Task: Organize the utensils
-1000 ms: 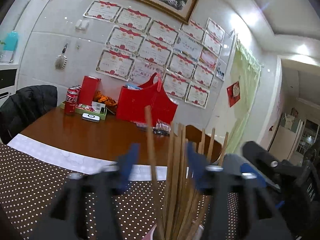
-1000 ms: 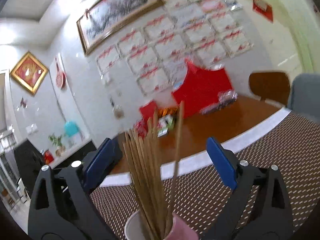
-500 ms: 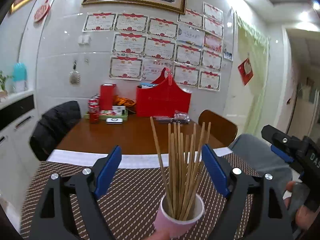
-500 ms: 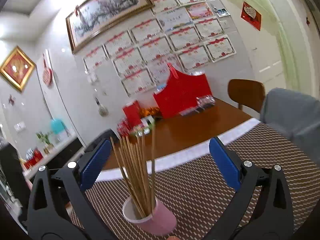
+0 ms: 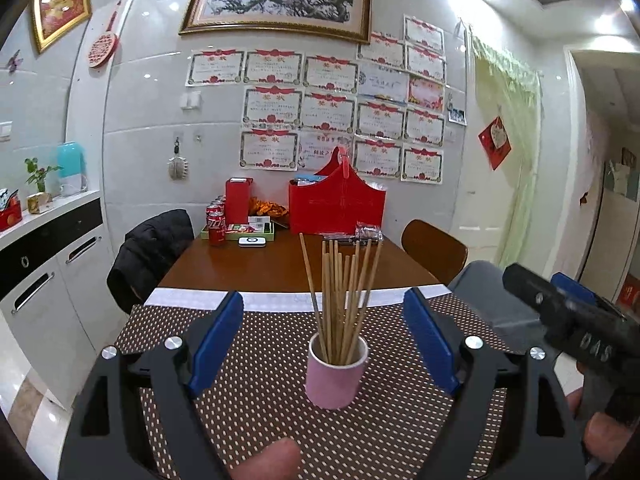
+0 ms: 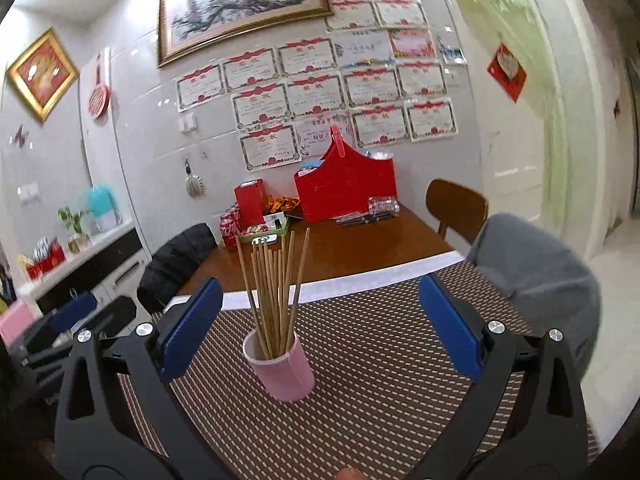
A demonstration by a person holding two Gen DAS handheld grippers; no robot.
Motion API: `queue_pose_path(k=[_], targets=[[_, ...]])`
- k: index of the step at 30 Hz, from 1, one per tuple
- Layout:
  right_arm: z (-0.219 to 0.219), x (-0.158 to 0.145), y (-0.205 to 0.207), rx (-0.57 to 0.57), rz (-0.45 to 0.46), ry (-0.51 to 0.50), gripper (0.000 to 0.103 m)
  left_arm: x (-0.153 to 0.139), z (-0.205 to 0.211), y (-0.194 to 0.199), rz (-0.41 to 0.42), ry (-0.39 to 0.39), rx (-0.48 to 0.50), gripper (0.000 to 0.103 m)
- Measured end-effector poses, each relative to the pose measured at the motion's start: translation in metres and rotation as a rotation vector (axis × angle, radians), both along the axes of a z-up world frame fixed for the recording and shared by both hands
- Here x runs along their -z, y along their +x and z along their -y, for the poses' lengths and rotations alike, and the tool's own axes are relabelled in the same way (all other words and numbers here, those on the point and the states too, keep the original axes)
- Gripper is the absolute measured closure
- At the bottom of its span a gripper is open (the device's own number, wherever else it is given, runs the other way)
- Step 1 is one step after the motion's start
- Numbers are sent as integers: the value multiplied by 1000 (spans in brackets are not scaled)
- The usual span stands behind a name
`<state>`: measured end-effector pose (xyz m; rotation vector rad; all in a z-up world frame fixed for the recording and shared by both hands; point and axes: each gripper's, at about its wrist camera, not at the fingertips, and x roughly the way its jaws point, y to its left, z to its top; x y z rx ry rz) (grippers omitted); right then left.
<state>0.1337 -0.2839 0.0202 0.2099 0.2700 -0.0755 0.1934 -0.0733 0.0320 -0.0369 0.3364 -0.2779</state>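
Observation:
A pink cup (image 5: 335,378) (image 6: 285,374) stands upright on a brown dotted mat (image 5: 260,360), with several wooden chopsticks (image 5: 344,292) (image 6: 272,288) bunched in it. My left gripper (image 5: 323,296) is open, hovering short of the cup, and its blue pads touch nothing. My right gripper (image 6: 320,284) is open too, pulled back from the cup with the jaws bare. Each gripper shows at the edge of the other's view: the right gripper (image 5: 560,300) at the right, the left gripper (image 6: 72,316) at the left. A fingertip shows at the bottom edge.
Beyond the mat the wooden table (image 5: 272,264) carries a red bag (image 5: 338,204), cola cans (image 5: 216,228) and a small tray by the wall. A chair with a black jacket (image 5: 152,248) is on the left, a brown chair (image 5: 434,248) and a grey chair (image 5: 480,288) on the right.
Both grippers have drawn back and up from the cup, which now looks smaller and farther off. The left jaws, earlier close around the chopsticks, stand wider and clear of them.

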Motion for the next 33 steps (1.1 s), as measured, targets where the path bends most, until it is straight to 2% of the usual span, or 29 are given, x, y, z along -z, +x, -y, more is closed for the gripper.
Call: queue_pose_path(k=[2,5,15,20,25,33], targets=[[-8,-2,-17,8,8,-50,6,0,-2,-16,5,-16,-3,22],[-11,-2,-37,7,13,-73,6,2,-2,-36,15,-21,-12,21],[-8,7,-79,54,45,-86,6,9,7,-85,46,-3,10,20],[-10,7,-78,53,57,-89,6,3,6,-88,83,7,-11,19],[-16,6,-83,64,77,-111,6,0,3,-95,113,16,-38,13],[-14,5,-83,64,80,-109,6,-2,3,-97,115,18,-37,12]])
